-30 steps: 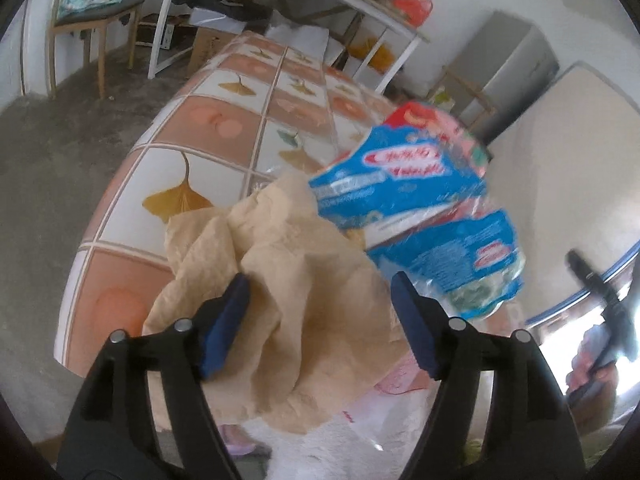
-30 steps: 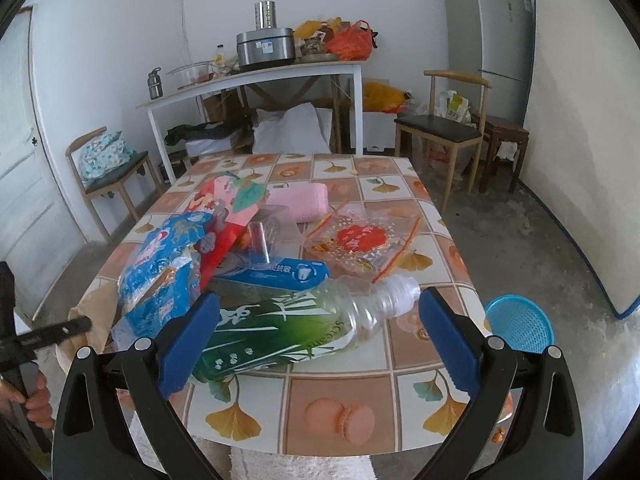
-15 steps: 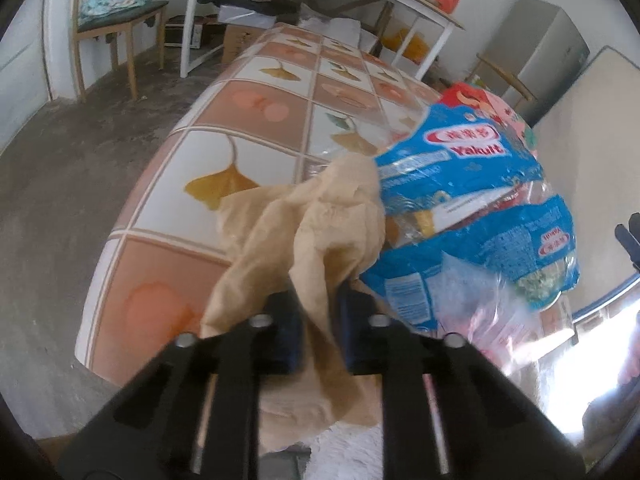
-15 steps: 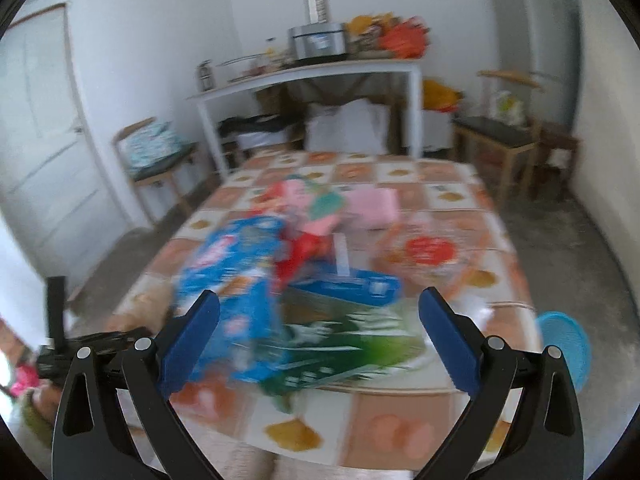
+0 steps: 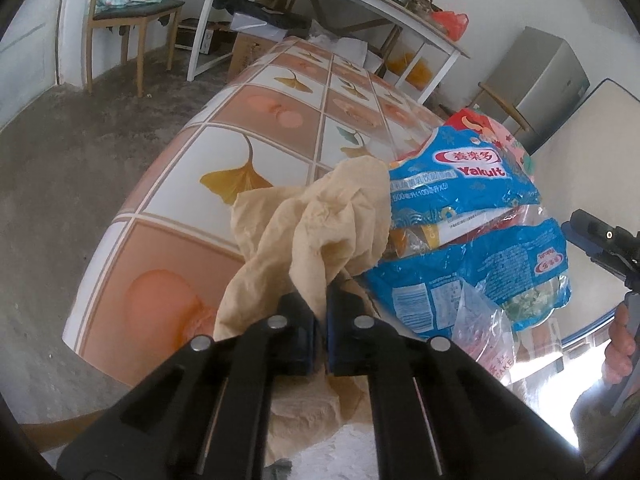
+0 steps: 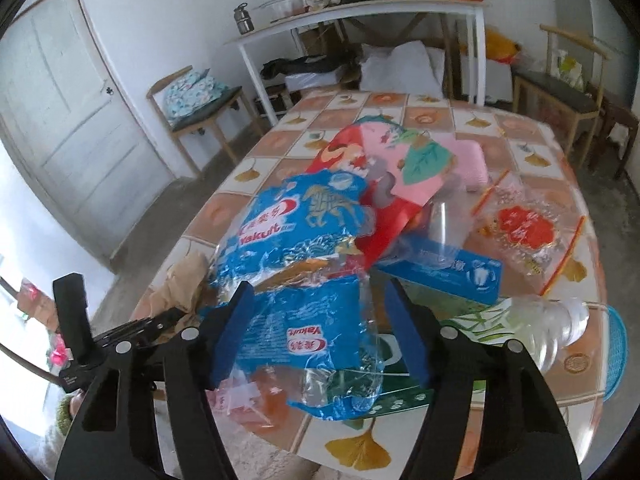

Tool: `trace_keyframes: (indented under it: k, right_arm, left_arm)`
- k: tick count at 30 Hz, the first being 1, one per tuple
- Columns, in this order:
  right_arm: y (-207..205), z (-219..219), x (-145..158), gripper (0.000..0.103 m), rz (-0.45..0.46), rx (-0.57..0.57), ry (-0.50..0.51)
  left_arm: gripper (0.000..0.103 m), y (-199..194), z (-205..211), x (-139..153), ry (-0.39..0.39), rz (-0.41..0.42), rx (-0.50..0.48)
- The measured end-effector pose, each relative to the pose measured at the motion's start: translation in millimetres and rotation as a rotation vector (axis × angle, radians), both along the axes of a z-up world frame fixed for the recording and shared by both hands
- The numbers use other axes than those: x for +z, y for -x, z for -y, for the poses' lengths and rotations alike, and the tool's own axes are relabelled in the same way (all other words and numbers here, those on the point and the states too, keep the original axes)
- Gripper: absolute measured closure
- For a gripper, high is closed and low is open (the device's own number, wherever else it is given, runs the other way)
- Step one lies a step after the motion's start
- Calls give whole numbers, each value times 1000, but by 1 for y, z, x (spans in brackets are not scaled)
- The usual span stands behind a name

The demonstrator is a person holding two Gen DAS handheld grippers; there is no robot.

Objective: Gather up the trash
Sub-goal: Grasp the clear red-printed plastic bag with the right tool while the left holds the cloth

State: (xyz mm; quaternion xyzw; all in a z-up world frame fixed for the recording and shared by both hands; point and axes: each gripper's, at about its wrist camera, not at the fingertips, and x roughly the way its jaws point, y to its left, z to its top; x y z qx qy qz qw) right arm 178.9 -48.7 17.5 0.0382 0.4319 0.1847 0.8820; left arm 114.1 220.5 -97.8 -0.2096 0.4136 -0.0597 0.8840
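Observation:
My left gripper (image 5: 322, 320) is shut on a crumpled tan paper bag (image 5: 320, 216) at the near corner of the tiled table (image 5: 256, 128). A blue Yakult wrapper (image 5: 464, 220) lies right beside the bag. In the right wrist view my right gripper (image 6: 320, 332) is open, its fingers on either side of the blue Yakult wrapper (image 6: 304, 264). Behind it lie a red and pink bag (image 6: 384, 168), a blue box (image 6: 444, 272), a clear plastic bottle (image 6: 552, 324) and a clear wrapper with red print (image 6: 524, 232). The tan bag (image 6: 184, 280) and left gripper (image 6: 132, 336) show at left.
A pink block (image 6: 468, 160) lies further back on the table. A blue basket (image 6: 618, 352) sits on the floor at right. Chairs (image 6: 200, 100) (image 6: 560, 88) flank the table, a white side table (image 6: 360, 12) stands behind, and a fridge (image 5: 540, 80) is near the wall.
My left gripper closed on the tan paper bag. My right gripper moved left and forward, narrowing until its fingers straddle the blue Yakult wrapper.

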Motion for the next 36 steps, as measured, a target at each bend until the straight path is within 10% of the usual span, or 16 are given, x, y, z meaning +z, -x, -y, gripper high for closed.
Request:
trace_keyframes:
  k: [5, 8, 15, 20, 25, 36]
  right_arm:
    - [35, -7, 30, 36, 204, 39, 25]
    - [69, -36, 37, 17, 314, 294, 96]
    - [115, -120, -29, 16, 361, 936, 523]
    - [120, -150, -74, 16, 398, 1171, 736]
    - [115, -165, -105, 19, 459, 1238, 871]
    - [126, -158, -99, 72, 382, 1137, 775]
  left_arm:
    - [100, 0, -2, -1, 9, 2, -4]
    - [100, 0, -3, -1, 18, 5, -6]
    - [100, -4, -5, -3, 47, -5, -34]
    - [100, -5, -9, -5, 87, -18, -32]
    - [100, -5, -10, -6, 113, -20, -23]
    - [100, 1, -11, -5, 134, -7, -6]
